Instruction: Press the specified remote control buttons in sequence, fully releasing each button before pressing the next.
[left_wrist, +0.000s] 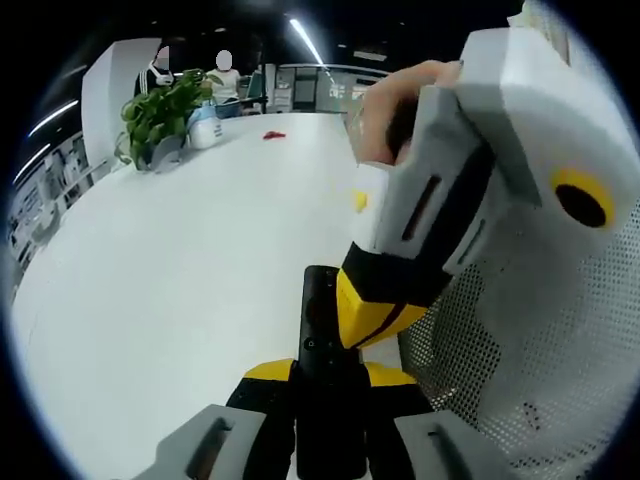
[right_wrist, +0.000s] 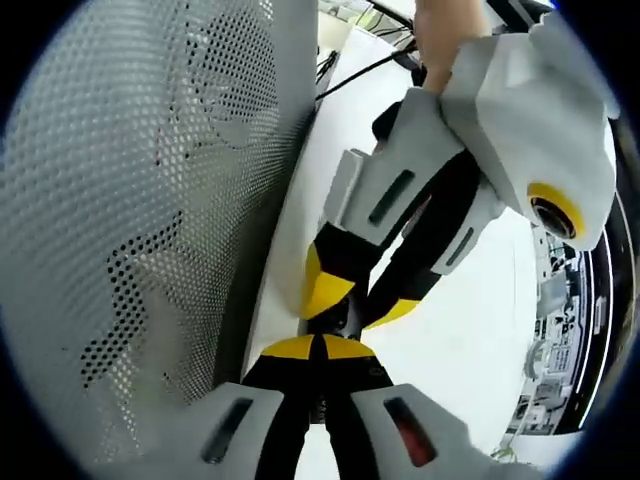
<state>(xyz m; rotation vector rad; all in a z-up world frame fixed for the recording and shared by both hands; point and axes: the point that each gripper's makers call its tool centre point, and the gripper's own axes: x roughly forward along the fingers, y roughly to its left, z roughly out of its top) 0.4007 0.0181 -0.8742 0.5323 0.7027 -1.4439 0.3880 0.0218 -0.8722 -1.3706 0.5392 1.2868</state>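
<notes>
While the left hand-held gripper (left_wrist: 330, 400) clamps the remote (left_wrist: 322, 330), the right hand-held gripper's (right_wrist: 318, 375) jaws meet.

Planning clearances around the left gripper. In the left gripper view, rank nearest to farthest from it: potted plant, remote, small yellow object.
1. Remote, between the left gripper jaws.
2. Small yellow object, mid-table ahead, slightly right.
3. Potted plant, far left table edge.

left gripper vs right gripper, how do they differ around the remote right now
The left gripper is clamped on the black remote, one jaw on each side; the right gripper holds nothing.
The left gripper's jaws stand apart by the remote's width; the right gripper's jaws are closed together.
The left gripper lies along the remote; the right gripper tilts down onto it from the side, its tip seemingly touching.
Both have white bodies and yellow-tipped black jaws.
</notes>
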